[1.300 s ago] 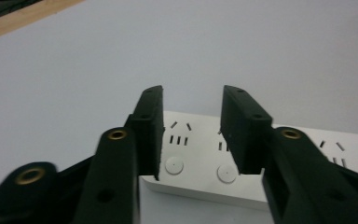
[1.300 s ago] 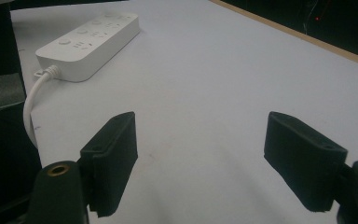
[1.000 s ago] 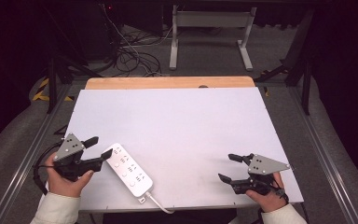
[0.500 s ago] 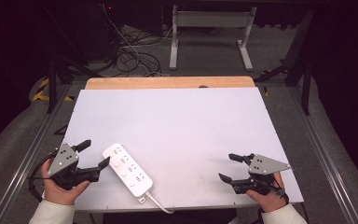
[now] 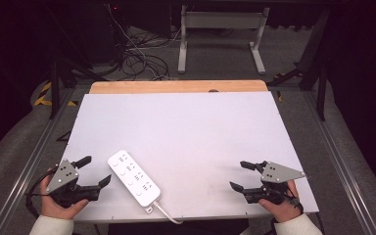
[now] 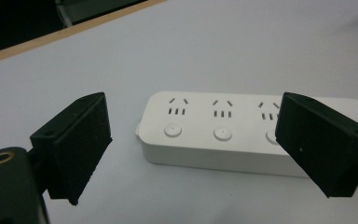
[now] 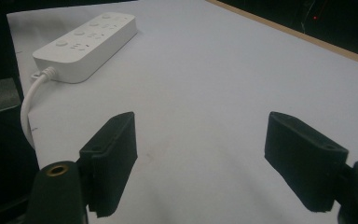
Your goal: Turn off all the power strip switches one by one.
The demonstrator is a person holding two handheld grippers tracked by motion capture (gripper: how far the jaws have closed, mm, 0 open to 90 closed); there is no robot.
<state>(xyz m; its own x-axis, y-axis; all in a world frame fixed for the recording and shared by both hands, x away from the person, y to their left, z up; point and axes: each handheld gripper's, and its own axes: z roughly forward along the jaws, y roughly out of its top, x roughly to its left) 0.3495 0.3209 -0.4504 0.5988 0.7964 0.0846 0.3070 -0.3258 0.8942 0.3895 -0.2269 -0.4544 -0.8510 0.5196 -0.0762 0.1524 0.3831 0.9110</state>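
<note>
A white power strip point(image 5: 133, 177) lies flat near the table's front left, its cable point(image 5: 165, 214) trailing off the front edge. My left gripper point(image 5: 93, 171) sits just left of it, open, with nothing between its jaws. In the left gripper view the power strip point(image 6: 242, 132) lies a short way beyond the spread jaws, apart from them. My right gripper point(image 5: 241, 176) rests at the front right, open and empty, pointing left. In the right gripper view the power strip point(image 7: 86, 44) lies far off at the upper left with its cable point(image 7: 30, 105).
The white table top point(image 5: 186, 137) has a wooden strip point(image 5: 176, 86) along its far edge. Metal rails run down both sides. Beyond the table, on the floor, are loose cables point(image 5: 137, 58) and a desk frame point(image 5: 220, 34).
My left gripper has drawn back to the left and toward the front edge, away from the power strip. The right gripper has stayed put.
</note>
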